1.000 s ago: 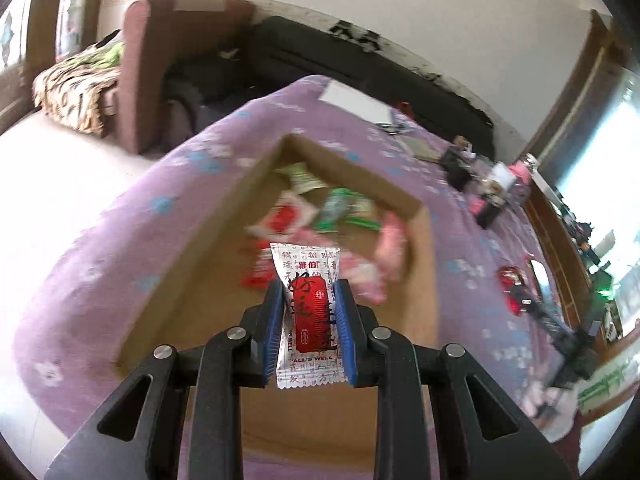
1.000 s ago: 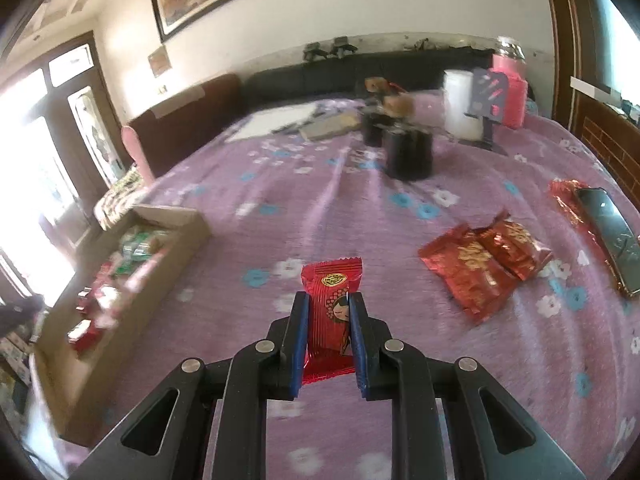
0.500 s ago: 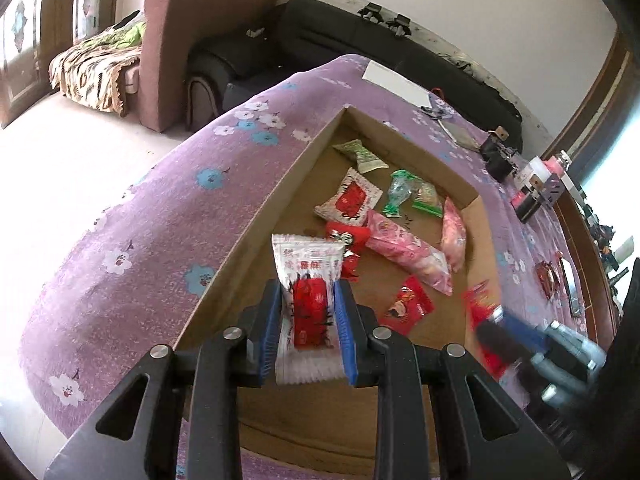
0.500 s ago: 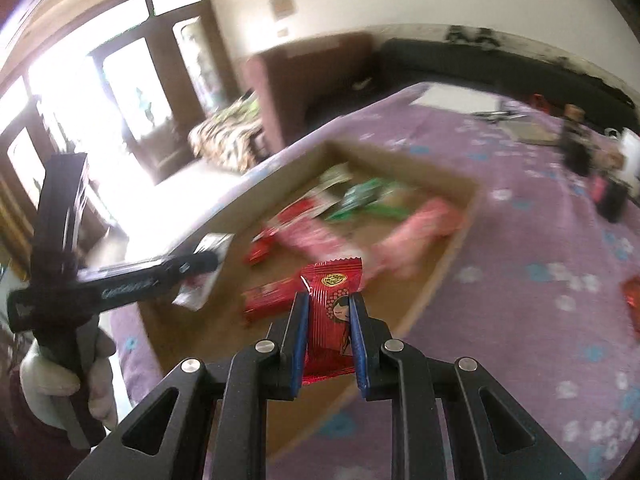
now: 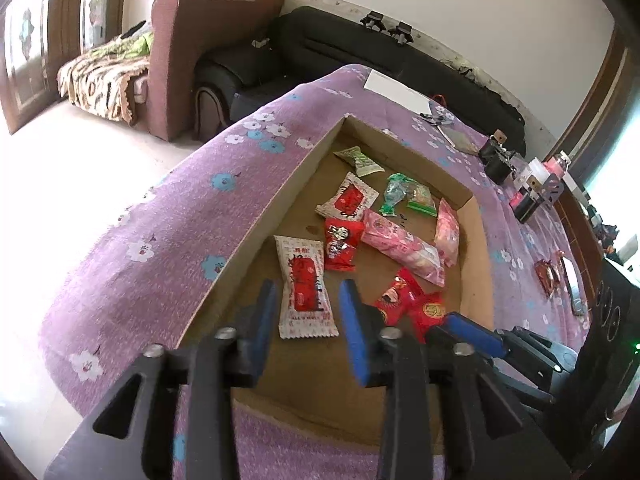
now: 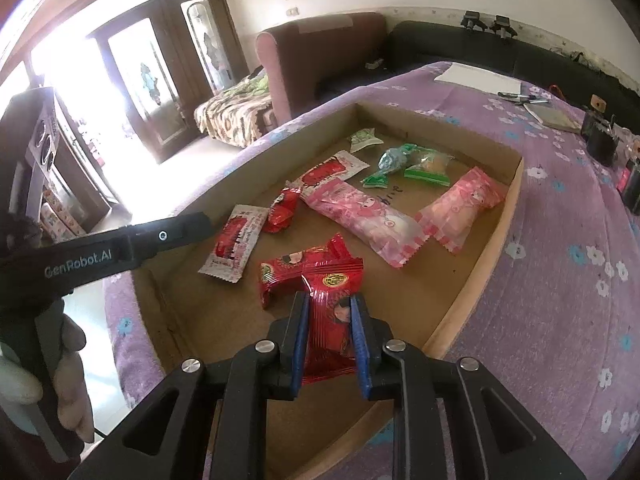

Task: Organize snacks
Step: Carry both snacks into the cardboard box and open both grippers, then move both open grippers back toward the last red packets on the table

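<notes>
Snacks at the shallow brown cardboard tray (image 5: 474,240)
Left gripper (image 5: 308,316) jaws apart around white-and-red sachet (image 5: 305,286); right gripper (image 6: 331,338) jaws clamped on red foil packet (image 6: 334,320)

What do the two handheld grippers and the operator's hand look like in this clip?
Both the left gripper and the right gripper have black plastic bodies with triangular cut-outs, silver screws and blue finger pads. The left one's side reads "GenRobot.AI" in white. The left hand wears a pale glove.

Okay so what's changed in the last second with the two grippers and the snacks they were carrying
The left gripper opened and let go of the white-and-red snack packet, which now lies in the shallow cardboard box. The right gripper swung from the purple flowered tablecloth over the box, still clamping its red foil candy packet. Other snacks unchanged.
</notes>
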Demonstrator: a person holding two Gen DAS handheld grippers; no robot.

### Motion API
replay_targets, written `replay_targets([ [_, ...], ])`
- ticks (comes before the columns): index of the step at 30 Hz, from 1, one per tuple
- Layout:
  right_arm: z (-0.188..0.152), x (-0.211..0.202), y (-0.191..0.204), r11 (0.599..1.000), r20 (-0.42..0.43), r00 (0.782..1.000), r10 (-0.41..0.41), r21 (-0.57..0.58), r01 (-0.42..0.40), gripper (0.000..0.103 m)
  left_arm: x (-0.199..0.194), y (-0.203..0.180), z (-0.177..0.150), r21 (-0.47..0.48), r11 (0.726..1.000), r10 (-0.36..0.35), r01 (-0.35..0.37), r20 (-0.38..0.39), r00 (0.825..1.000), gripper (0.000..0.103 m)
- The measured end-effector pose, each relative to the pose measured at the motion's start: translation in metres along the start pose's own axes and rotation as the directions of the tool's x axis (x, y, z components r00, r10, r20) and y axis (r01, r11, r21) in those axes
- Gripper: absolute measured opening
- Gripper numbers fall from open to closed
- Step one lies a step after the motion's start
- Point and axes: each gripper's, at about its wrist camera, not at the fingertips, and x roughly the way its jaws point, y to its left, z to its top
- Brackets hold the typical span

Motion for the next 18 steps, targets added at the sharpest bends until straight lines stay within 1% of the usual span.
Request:
replay_targets([
  [1, 0.0, -0.001, 0.0, 1.0, 0.006, 1.0, 0.007, 0.002, -0.007, 0.023, -0.002, -0.002, -0.001, 0.003, 1.0, 0.006, -0.006, 0.008, 1.0, 0.05],
  [2, 0.0, -0.003, 0.0, 1.0, 0.013, 1.0, 0.014, 0.005, -0.014, 0.023, -0.005, -0.005, -0.002, 0.007, 1.0, 0.013, -0.013, 0.019, 1.0, 0.052],
  [4, 0.0, -0.007, -0.001, 1.0, 0.022, 0.999, 0.027, 0.012, -0.027, 0.029, -0.011, -0.011, -0.004, 0.025, 0.999, 0.03, -0.032, 0.041, 0.999, 0.053],
  [7, -0.001, -0.015, -0.002, 1.0, 0.047, 0.999, 0.025, 0.012, -0.025, 0.034, -0.019, -0.021, -0.007, 0.065, 0.996, 0.062, -0.066, 0.069, 0.996, 0.053],
  [12, -0.003, -0.028, -0.01, 0.999, 0.077, 0.997, 0.02, 0.029, -0.022, 0.035, -0.027, -0.038, -0.013, 0.125, 0.983, 0.119, -0.133, 0.111, 0.987, 0.053],
  [18, -0.01, -0.042, -0.029, 0.997, 0.095, 0.995, 0.004, 0.07, -0.011, 0.035, -0.037, -0.055, -0.02, 0.183, 0.964, 0.166, -0.195, 0.163, 0.973, 0.053],
])
